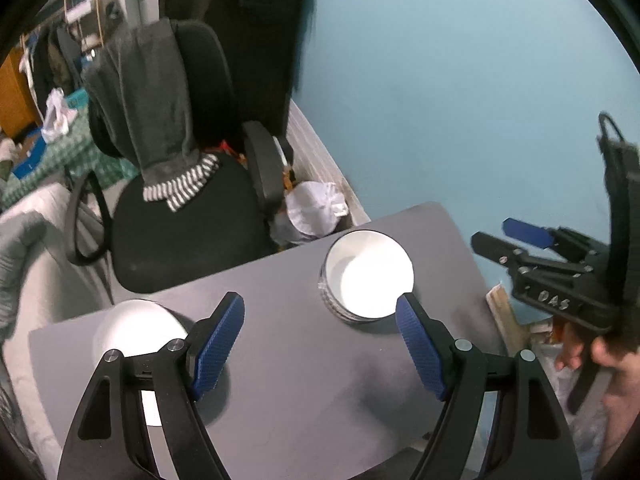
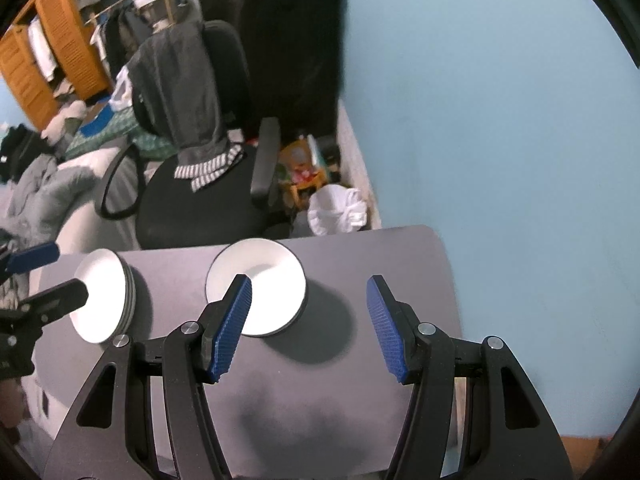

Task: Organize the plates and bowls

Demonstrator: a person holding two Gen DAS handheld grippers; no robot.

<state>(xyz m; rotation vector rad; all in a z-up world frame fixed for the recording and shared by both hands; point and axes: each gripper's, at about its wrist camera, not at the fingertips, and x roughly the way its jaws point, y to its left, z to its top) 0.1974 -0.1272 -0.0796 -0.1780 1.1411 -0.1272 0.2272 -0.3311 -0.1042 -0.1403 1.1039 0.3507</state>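
Two stacks of white dishes stand on a small grey table (image 1: 288,360). In the left wrist view a bowl stack (image 1: 368,276) with a ribbed grey side is at the far right, and a second white stack (image 1: 136,332) lies partly behind my left finger. My left gripper (image 1: 320,308) hovers open above the table between them, holding nothing. In the right wrist view the bowl stack (image 2: 256,288) sits behind the left finger of my right gripper (image 2: 308,284), which is open and empty. The plate stack (image 2: 104,296) is at the left, beside my left gripper (image 2: 56,276).
A black office chair (image 1: 180,220) draped with a grey garment stands just past the table's far edge. A bin lined with a white bag (image 1: 316,208) sits by the blue wall (image 1: 460,100). My right gripper (image 1: 494,234) and a hand (image 1: 600,352) are off the table's right side.
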